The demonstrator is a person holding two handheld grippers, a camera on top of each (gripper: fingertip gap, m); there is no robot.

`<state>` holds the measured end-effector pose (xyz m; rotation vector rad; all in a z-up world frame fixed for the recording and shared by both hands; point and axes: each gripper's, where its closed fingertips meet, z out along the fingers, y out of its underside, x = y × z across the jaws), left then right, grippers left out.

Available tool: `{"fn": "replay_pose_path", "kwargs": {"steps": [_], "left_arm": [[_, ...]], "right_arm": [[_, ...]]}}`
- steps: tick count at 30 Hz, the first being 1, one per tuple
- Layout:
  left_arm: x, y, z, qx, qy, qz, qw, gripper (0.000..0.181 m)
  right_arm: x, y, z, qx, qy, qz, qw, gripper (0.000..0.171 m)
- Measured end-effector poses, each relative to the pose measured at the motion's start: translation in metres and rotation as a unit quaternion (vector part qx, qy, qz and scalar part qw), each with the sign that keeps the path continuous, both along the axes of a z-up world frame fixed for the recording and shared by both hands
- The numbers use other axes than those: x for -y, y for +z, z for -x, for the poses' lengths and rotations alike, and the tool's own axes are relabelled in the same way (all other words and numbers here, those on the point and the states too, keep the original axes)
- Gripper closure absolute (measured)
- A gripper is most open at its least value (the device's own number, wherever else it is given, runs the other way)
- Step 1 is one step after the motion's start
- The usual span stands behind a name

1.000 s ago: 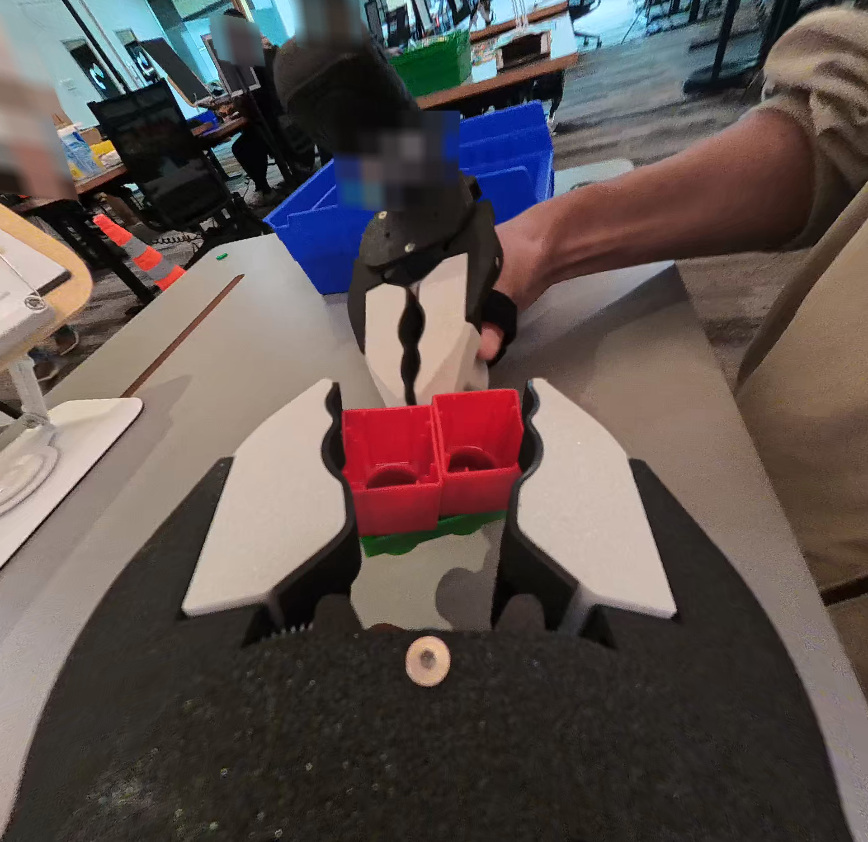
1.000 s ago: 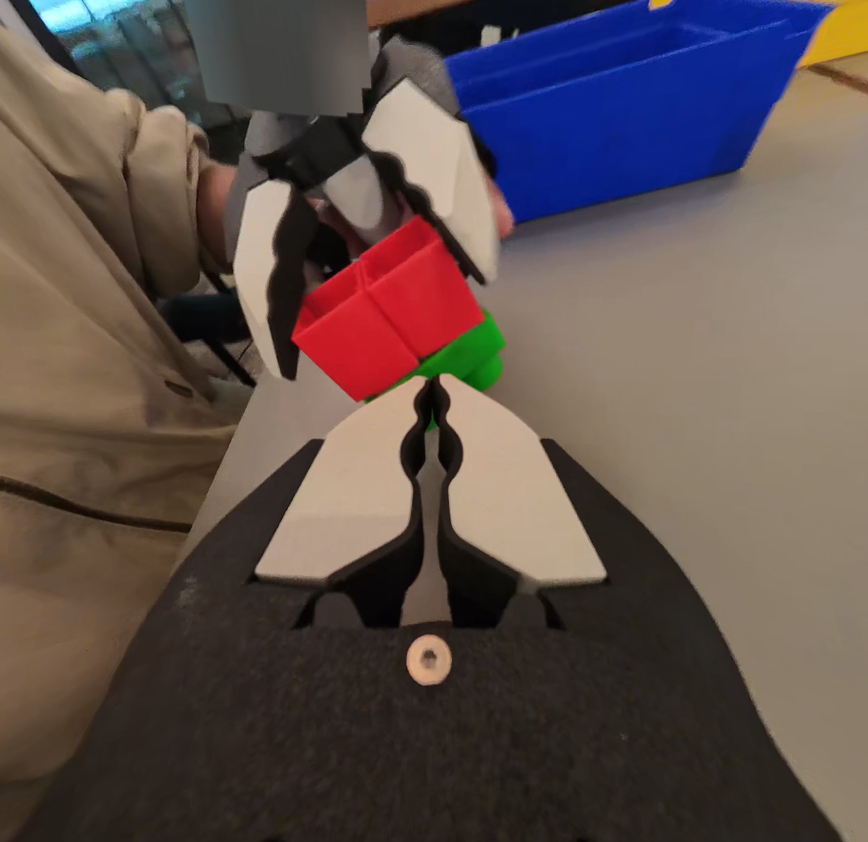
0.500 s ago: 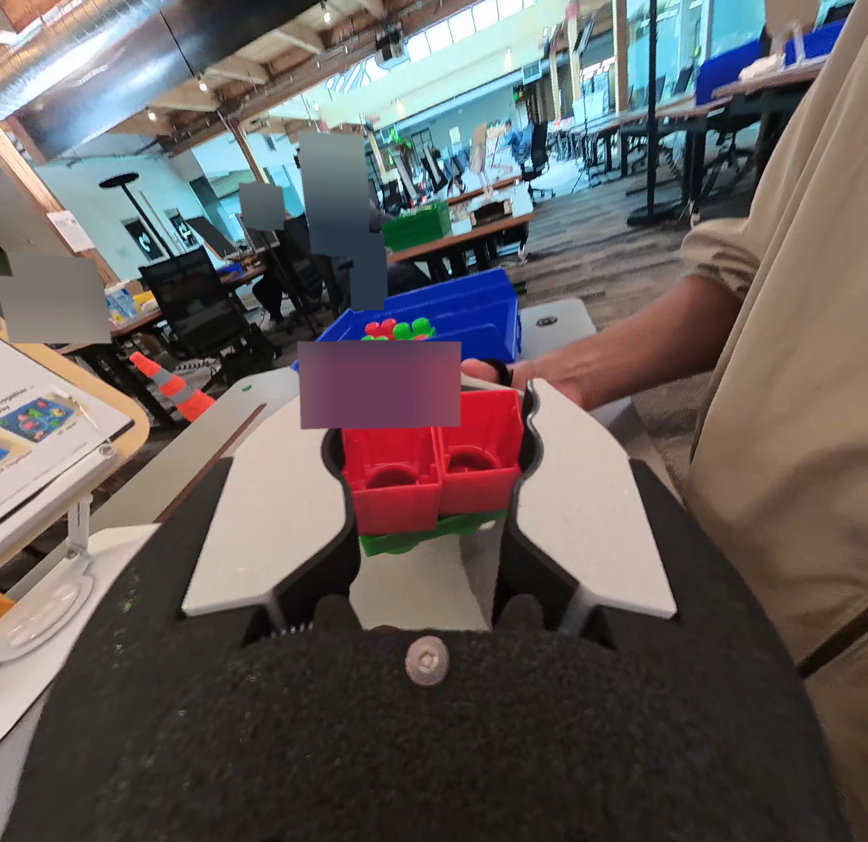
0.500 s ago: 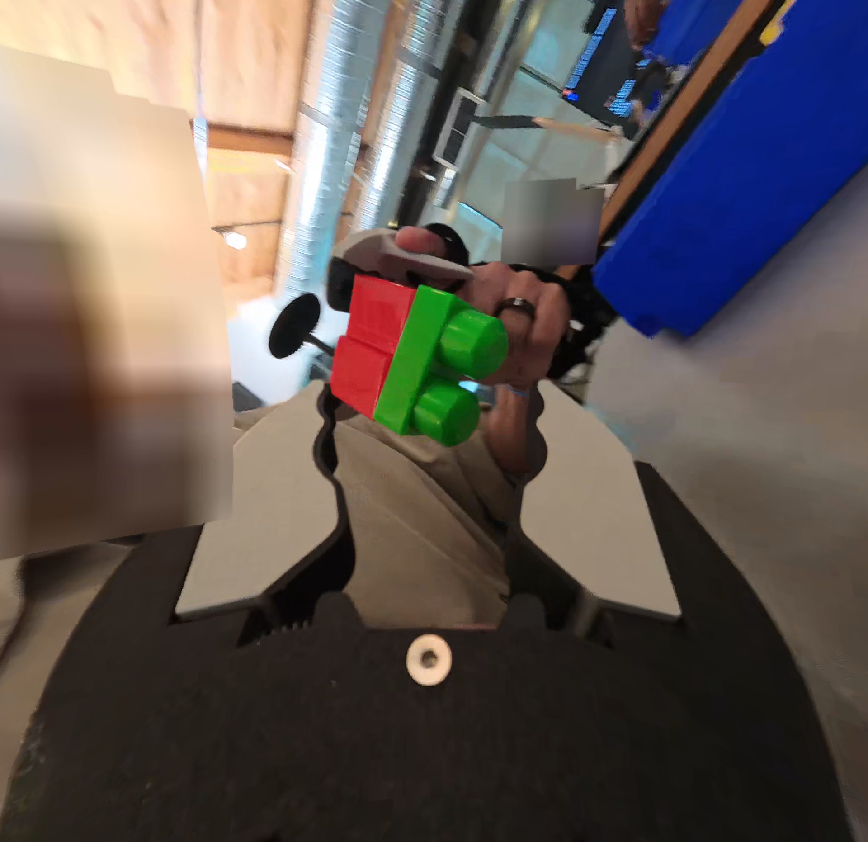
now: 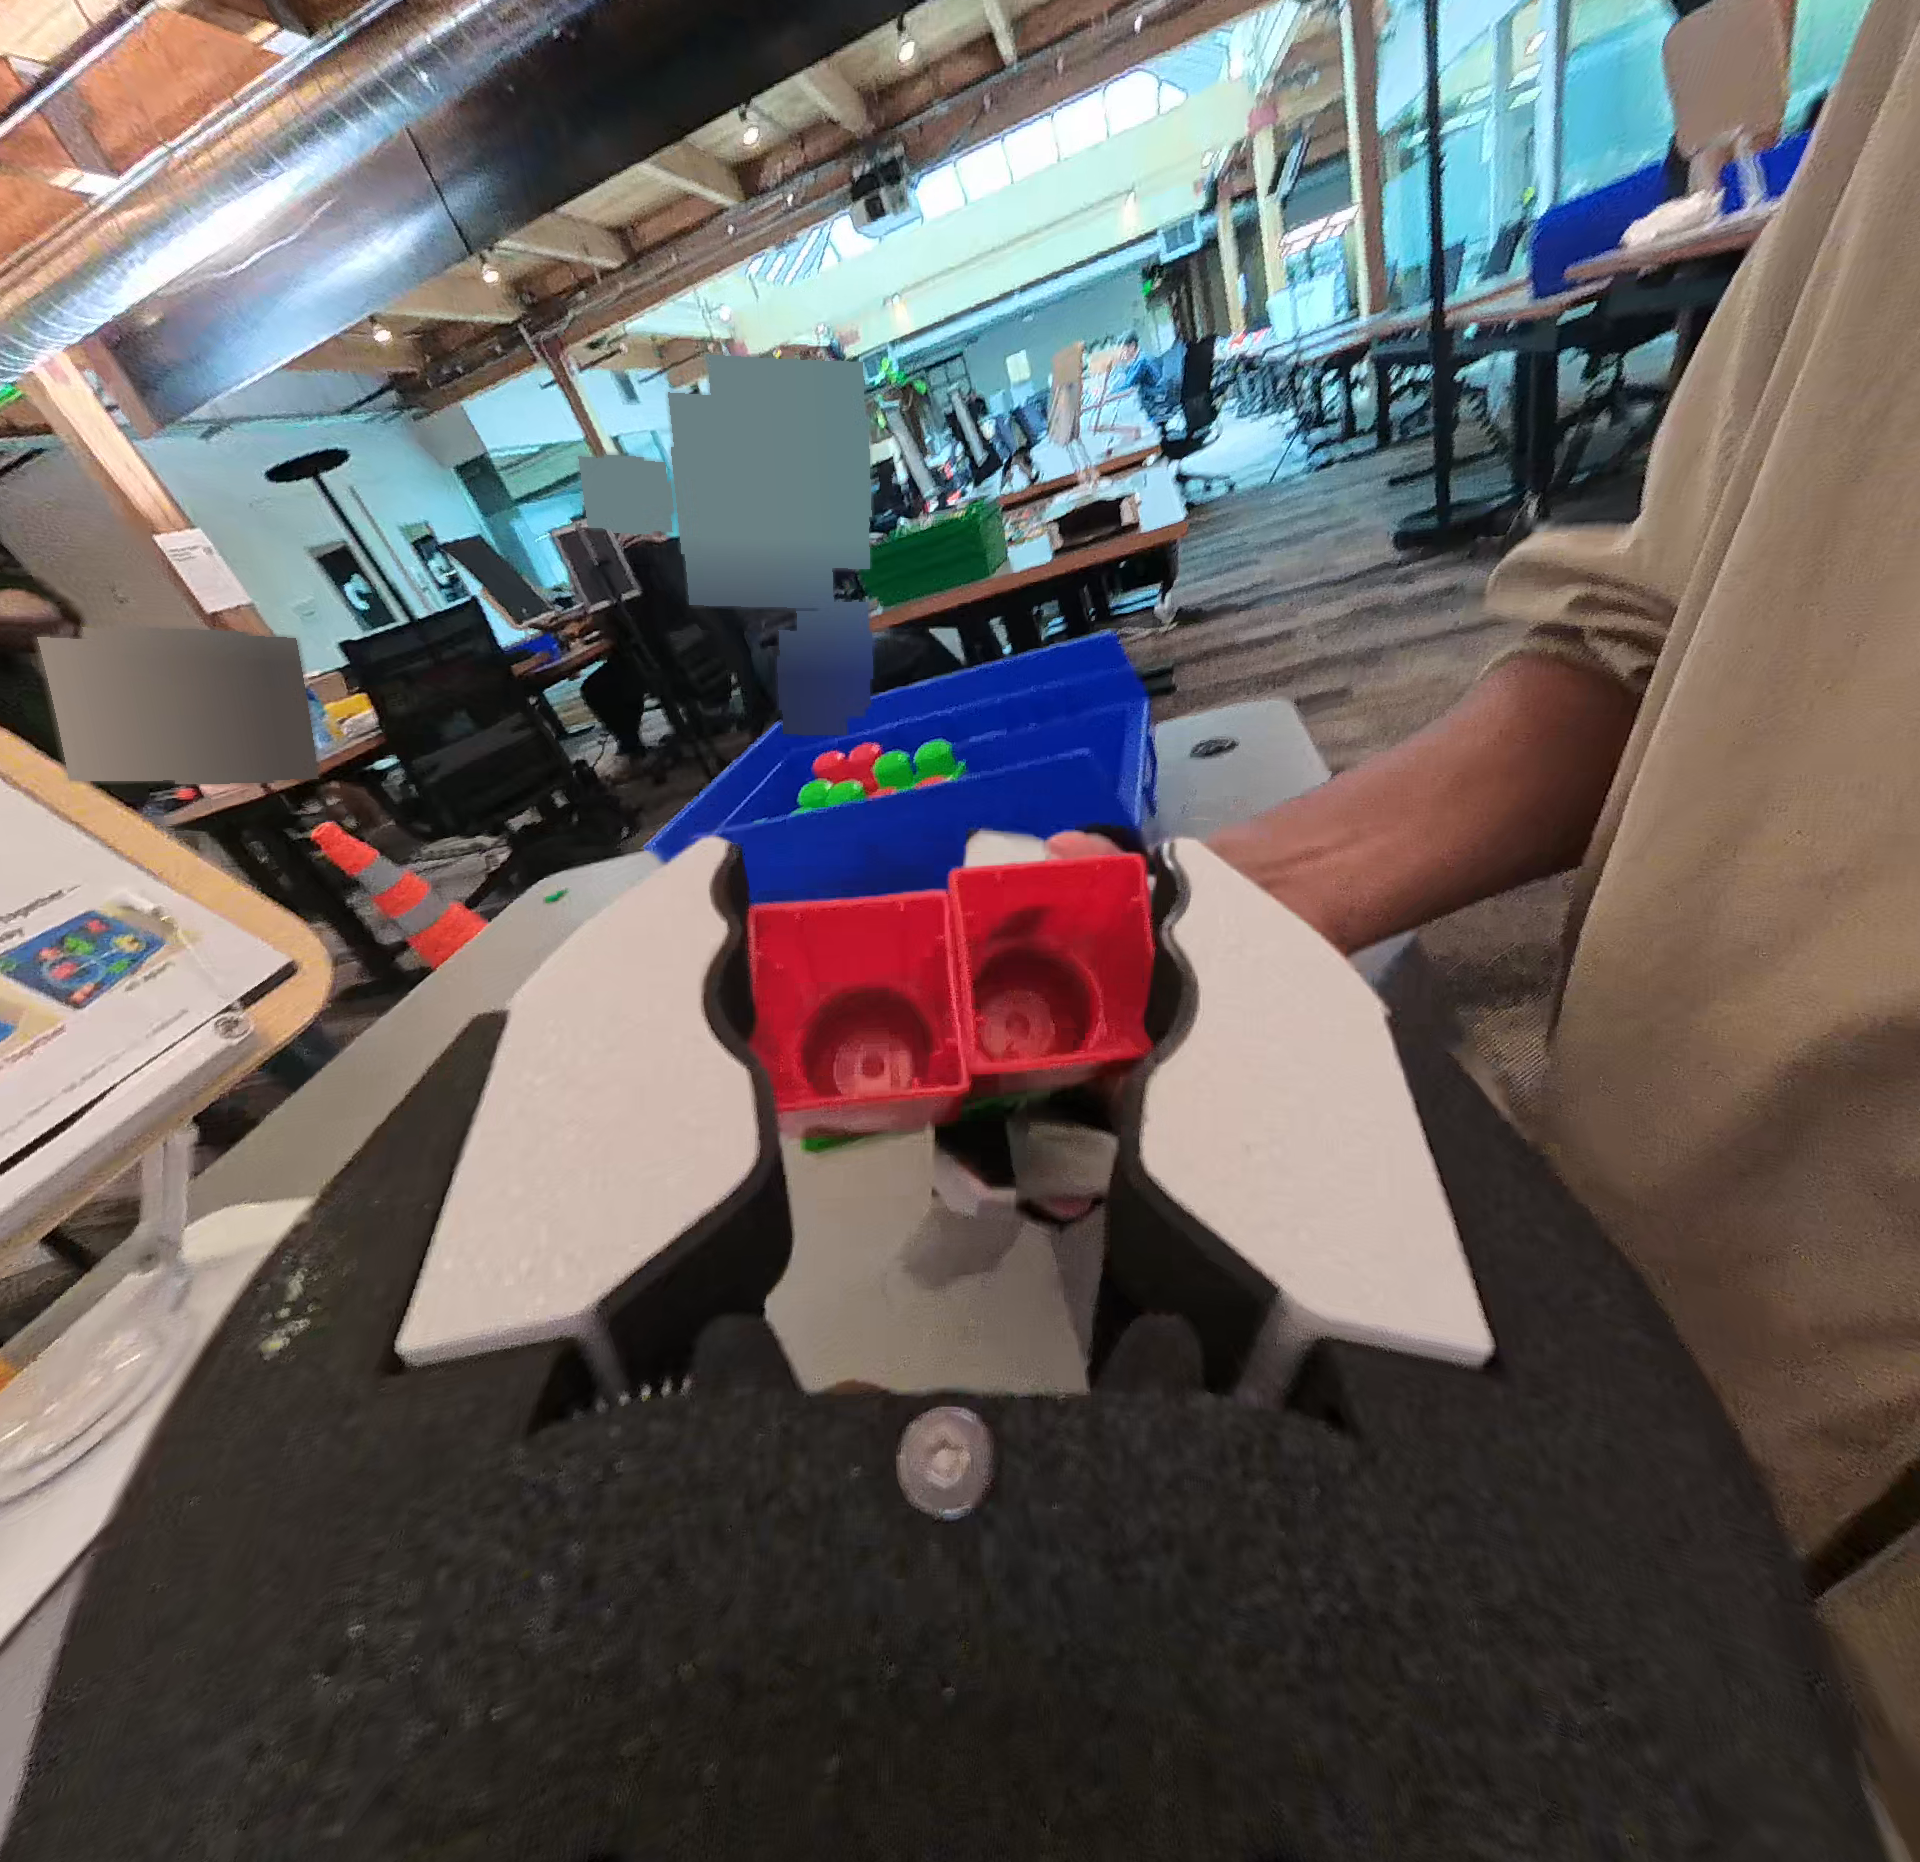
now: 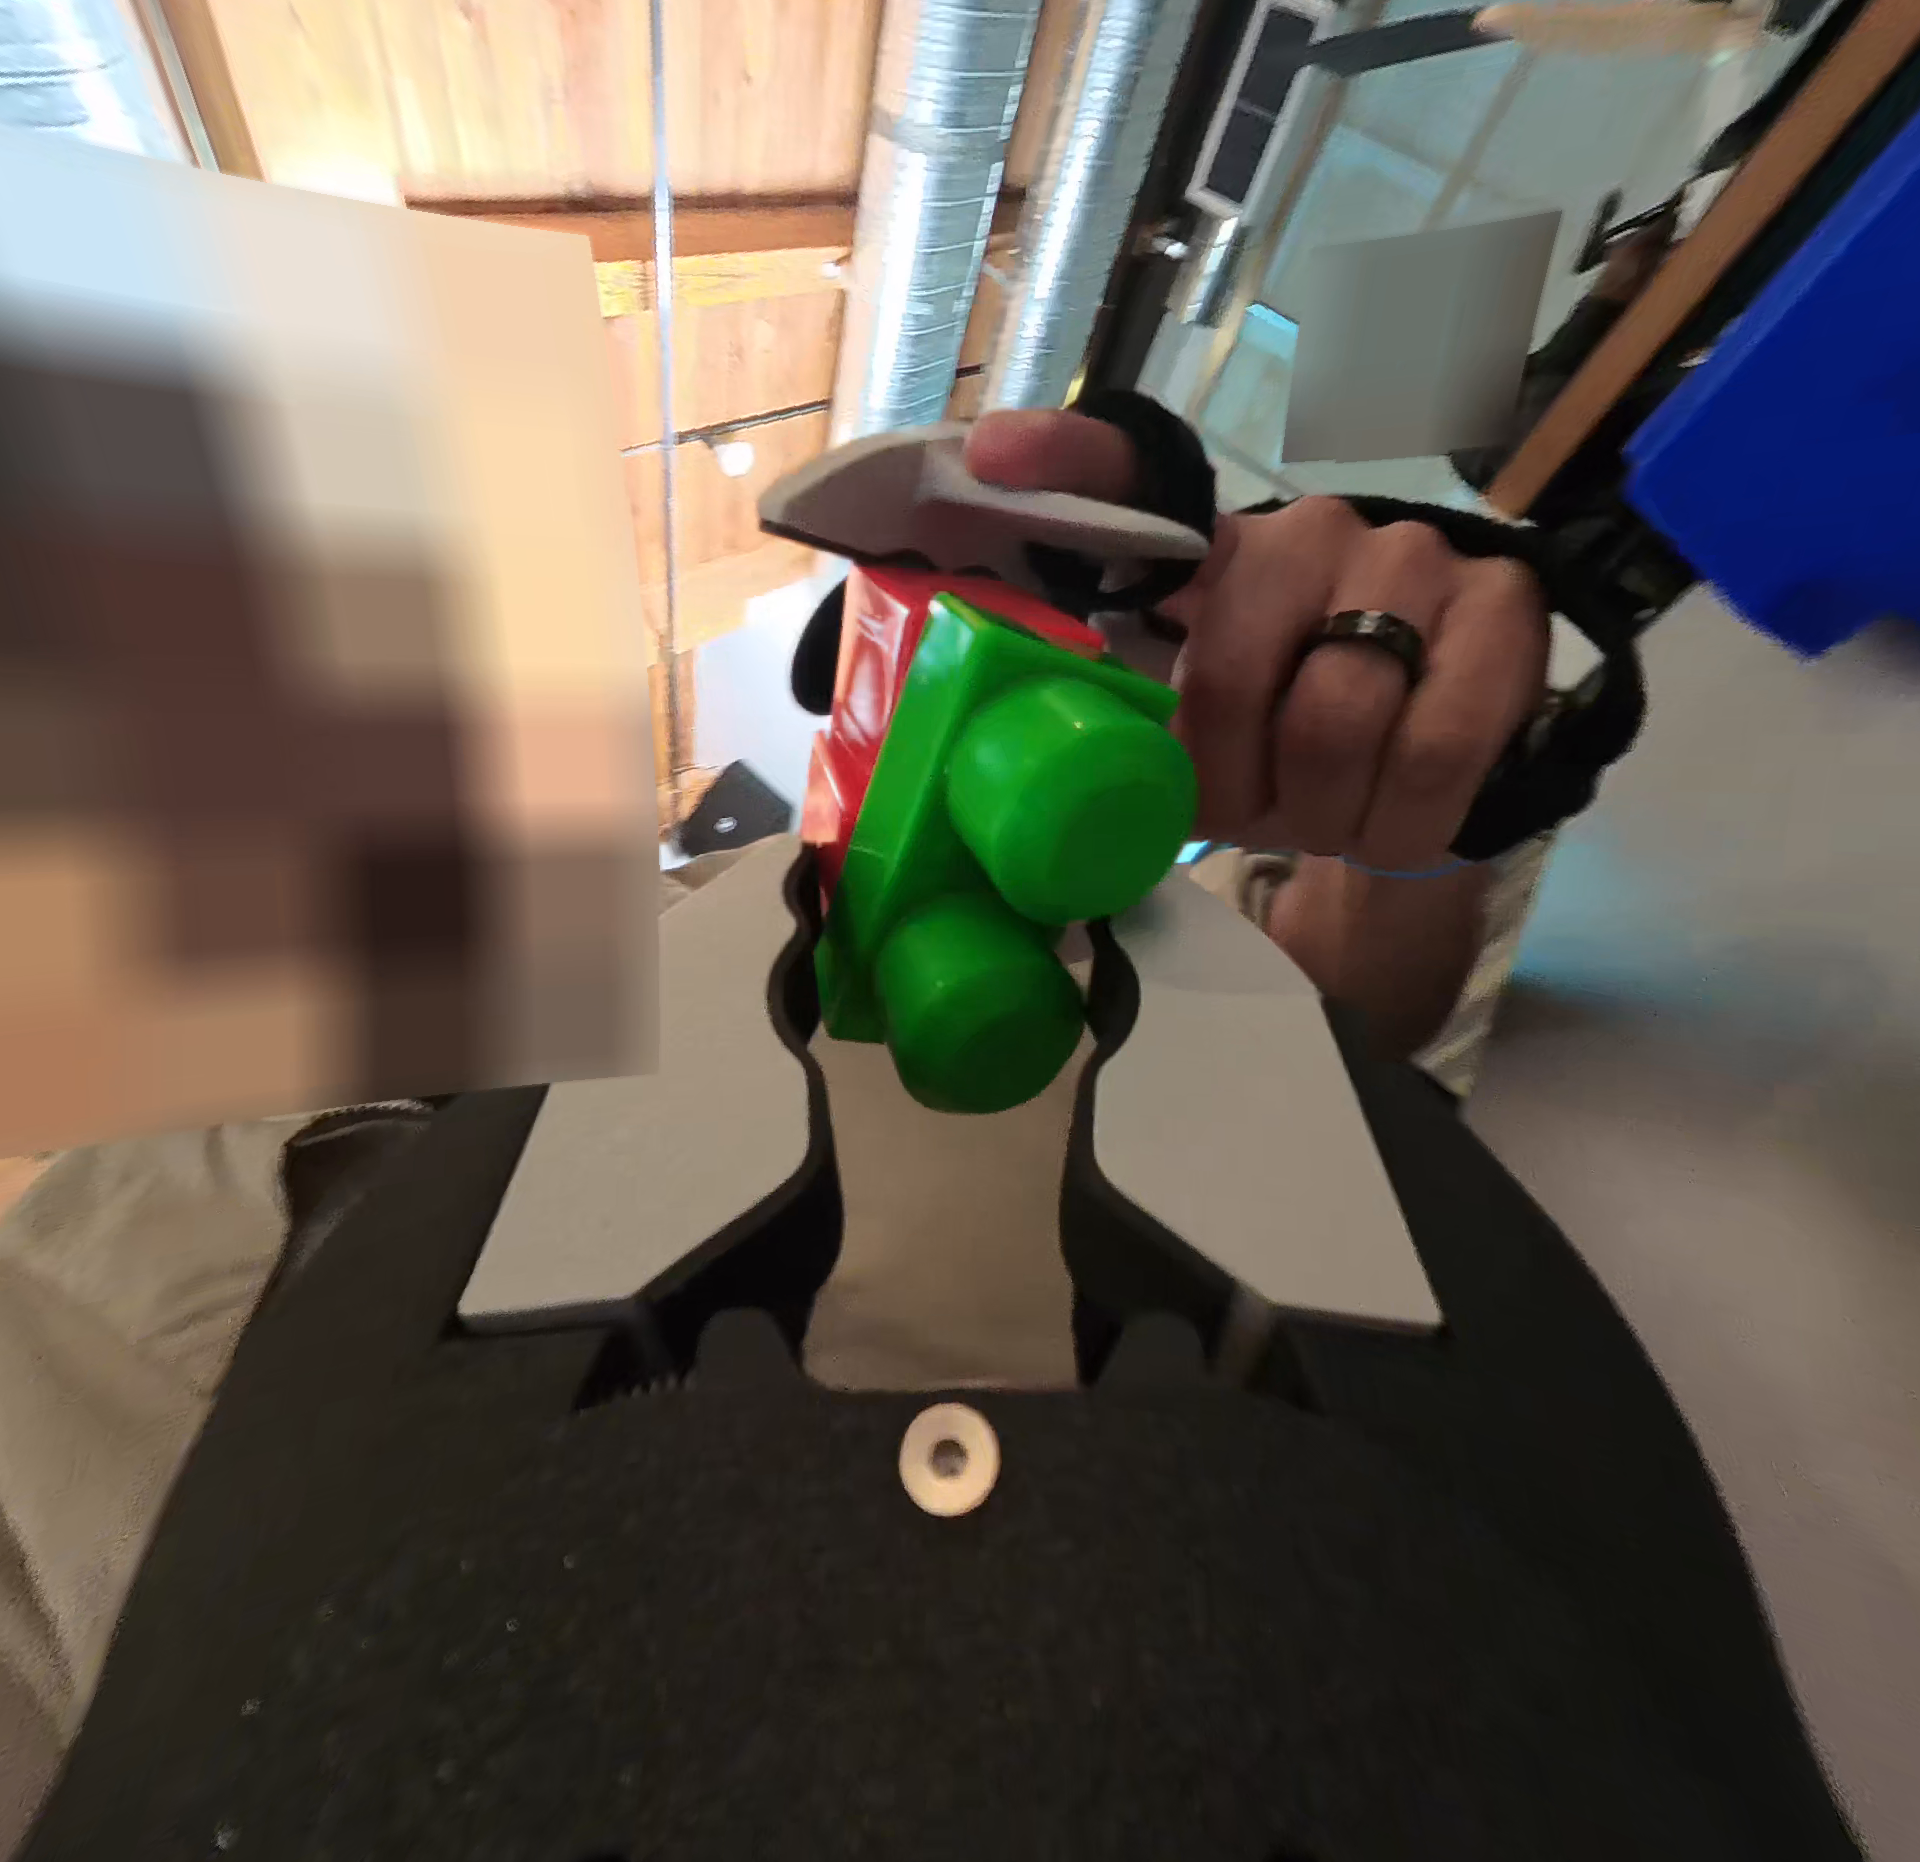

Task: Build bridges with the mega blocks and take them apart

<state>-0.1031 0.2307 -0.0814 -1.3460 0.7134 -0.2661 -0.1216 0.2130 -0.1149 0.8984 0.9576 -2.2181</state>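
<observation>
My left gripper (image 5: 945, 908) is shut on a red two-cell block (image 5: 862, 991), hollow underside toward its camera, held up in the air. A green block (image 5: 831, 1142) is joined beneath it; only a sliver shows there. In the right wrist view the green block (image 6: 1060, 794) faces the camera with its two studs, the red block (image 6: 868, 669) behind it. My right gripper (image 6: 956, 939) is shut on the green block's lower end. One finger of the left gripper (image 6: 883, 493) and the hand holding it show above the blocks.
A blue bin (image 5: 935, 846) holding red and green blocks (image 5: 883, 773) stands on the grey table (image 5: 364, 1085) beyond the grippers; it also shows in the right wrist view (image 6: 1818, 410). A paper stand (image 5: 104, 981) is at left. The person's torso (image 5: 1714, 877) is close at right.
Both grippers rose off the table and tilted up. The right gripper, shut a second ago, opened, moved in and closed on the green block. The left kept hold of the red block.
</observation>
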Motion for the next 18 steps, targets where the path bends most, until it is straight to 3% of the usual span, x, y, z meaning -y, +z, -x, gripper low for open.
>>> {"fn": "replay_pose_path", "kwargs": {"steps": [9,18], "left_arm": [[-0.010,-0.044,0.029,-0.071,0.104,0.043,0.991,0.108],[-0.011,-0.067,0.036,-0.205,0.137,0.036,0.969,0.104]], "right_arm": [[-0.024,-0.033,0.015,0.048,-0.116,-0.187,0.974,0.129],[-0.016,-0.042,0.013,0.068,-0.112,-0.314,0.941,0.131]]}}
